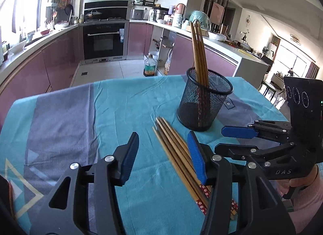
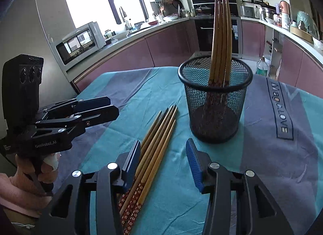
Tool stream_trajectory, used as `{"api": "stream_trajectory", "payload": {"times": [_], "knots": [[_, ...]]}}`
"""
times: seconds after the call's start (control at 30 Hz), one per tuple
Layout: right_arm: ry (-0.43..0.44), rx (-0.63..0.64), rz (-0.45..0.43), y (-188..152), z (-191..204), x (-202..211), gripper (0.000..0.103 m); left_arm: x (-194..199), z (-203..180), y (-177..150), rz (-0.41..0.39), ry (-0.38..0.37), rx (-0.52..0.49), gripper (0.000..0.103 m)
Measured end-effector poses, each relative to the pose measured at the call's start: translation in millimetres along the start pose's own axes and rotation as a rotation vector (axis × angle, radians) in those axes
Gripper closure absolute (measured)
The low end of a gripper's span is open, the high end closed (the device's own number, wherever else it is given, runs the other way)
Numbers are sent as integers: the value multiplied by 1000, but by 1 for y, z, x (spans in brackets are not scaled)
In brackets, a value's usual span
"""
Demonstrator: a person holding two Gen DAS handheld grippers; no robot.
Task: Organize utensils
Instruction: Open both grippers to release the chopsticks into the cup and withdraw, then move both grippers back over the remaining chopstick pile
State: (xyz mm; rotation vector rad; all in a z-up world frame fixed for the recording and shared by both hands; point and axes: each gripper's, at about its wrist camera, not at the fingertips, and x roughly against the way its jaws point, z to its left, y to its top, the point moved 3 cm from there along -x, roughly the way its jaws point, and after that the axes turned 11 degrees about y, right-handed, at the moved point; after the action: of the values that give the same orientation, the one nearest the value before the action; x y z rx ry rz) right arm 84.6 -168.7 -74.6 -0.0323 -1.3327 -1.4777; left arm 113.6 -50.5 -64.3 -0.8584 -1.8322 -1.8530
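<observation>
**Chopsticks and mesh holder on a kitchen table**

Kitchen cabinets (image 1: 60, 53) and an oven (image 1: 105, 39) frame a table under a teal and grey cloth (image 1: 60, 118).

Left wrist view: the left gripper (image 1: 163, 154) has its jaws spread, pinching nothing. A bundle of loose chopsticks (image 1: 173, 150) lies on the cloth between the fingers, just beside the right-hand blue pad. The black mesh holder (image 1: 203, 101), at 1 o'clock from the bundle, holds upright chopsticks (image 1: 198, 53). The right gripper (image 1: 238, 140) enters at 3 o'clock, jaws parted.

Right wrist view: the right gripper (image 2: 163, 162) is spread and empty; the loose chopsticks (image 2: 159, 142) lie beside its left pad. The holder (image 2: 216, 97) stands at 1 o'clock. The left gripper (image 2: 113, 107) is at 9 o'clock, held by a hand (image 2: 38, 174).
</observation>
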Motion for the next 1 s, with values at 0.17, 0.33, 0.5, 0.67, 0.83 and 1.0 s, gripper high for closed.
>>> {"api": "stream_trajectory", "payload": {"times": [0.17, 0.33, 0.5, 0.67, 0.83, 1.0], "knots": [[-21, -11, 36, -12, 3, -11, 58, -15, -2, -27, 65, 17, 1, 53], [-38, -19, 52, -22, 4, -16, 59, -21, -10, -40, 105, 10, -19, 53], [-52, -23, 57, -26, 5, -18, 59, -25, -17, -43, 123, 6, -33, 53], [-78, -3, 67, -27, 8, -21, 59, -29, -21, -47, 144, 13, -44, 52], [-93, 8, 71, -29, 9, -21, 59, -31, -23, -50, 154, 19, -54, 52], [-108, 17, 75, -31, 10, -23, 59, -36, -25, -51, 169, 30, -64, 52]]}}
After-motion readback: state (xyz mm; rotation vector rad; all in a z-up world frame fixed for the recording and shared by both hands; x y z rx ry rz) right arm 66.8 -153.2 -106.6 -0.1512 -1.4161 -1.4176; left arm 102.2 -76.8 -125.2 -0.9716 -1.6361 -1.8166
